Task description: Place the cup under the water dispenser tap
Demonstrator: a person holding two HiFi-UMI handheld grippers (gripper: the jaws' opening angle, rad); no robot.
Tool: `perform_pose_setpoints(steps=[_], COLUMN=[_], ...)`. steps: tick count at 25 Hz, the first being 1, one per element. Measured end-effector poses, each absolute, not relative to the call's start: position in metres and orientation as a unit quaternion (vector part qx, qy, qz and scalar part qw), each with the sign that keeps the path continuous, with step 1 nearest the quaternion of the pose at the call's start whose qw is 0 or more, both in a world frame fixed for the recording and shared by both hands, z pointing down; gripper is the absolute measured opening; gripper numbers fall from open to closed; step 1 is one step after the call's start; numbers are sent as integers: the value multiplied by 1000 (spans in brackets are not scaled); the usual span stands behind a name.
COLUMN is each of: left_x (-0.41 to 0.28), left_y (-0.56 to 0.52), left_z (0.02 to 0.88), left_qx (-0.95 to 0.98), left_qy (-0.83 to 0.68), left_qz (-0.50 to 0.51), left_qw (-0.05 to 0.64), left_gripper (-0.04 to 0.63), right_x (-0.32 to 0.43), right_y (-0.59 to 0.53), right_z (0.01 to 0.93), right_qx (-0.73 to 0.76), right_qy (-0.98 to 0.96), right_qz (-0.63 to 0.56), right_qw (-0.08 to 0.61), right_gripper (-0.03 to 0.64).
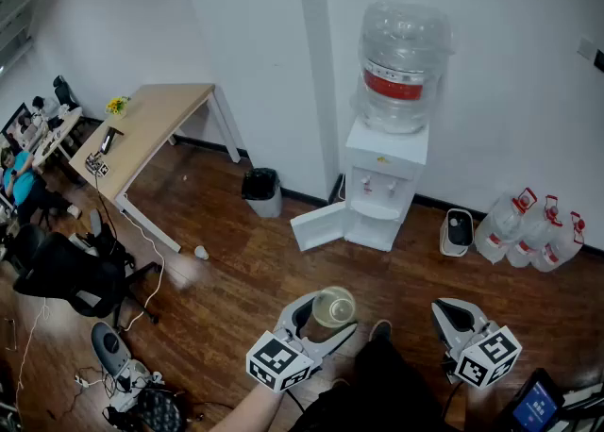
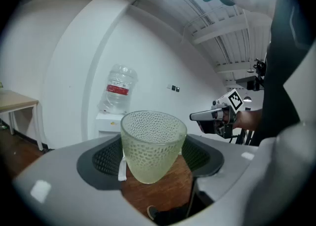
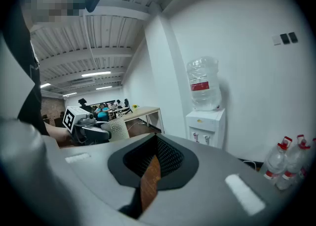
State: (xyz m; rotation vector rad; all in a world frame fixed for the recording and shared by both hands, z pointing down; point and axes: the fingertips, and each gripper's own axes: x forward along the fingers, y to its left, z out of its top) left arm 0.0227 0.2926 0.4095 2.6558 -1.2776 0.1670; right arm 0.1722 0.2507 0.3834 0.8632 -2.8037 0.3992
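A pale, dimpled translucent cup (image 1: 334,307) sits upright between the jaws of my left gripper (image 1: 327,319), which is shut on it above the wooden floor. In the left gripper view the cup (image 2: 150,143) fills the space between the dark pads of the left gripper (image 2: 154,163). The white water dispenser (image 1: 385,190), with its big clear bottle (image 1: 401,67) on top, stands against the far wall, well ahead of the cup. My right gripper (image 1: 455,319) hovers to the right, shut and holding nothing; in the right gripper view (image 3: 150,170) only a thin sliver of floor shows between its pads.
The dispenser's lower door (image 1: 321,224) hangs open to the left. A black bin (image 1: 261,191) stands left of it, a small white appliance (image 1: 458,230) and several water jugs (image 1: 533,230) to its right. A desk (image 1: 142,133) and an office chair (image 1: 75,277) are at the far left.
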Motion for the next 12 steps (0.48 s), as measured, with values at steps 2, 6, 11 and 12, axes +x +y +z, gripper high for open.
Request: perform_pose_setpoints(steps=[2,6,11,12], left_x=[23,29,29,29], left_y=[263,203,130,116], left_z=[411,407,398,396], left_qx=[895,897,897,896], left_qy=[-429,-425,-425,-428], left_qz=[61,57,69,69], left_qw=[105,105,98,99], left_gripper=[259,259,259,259], right_x=[171,172,171,173], right_y=[220,155,84,70], right_z=[384,382,376,375], right_qx=[291,294,281,280], right_qy=[-943,-943,-948,-948], right_qz=[133,132,126,127], right_qw=[86,77,78,78], right_gripper=[2,2,2,2])
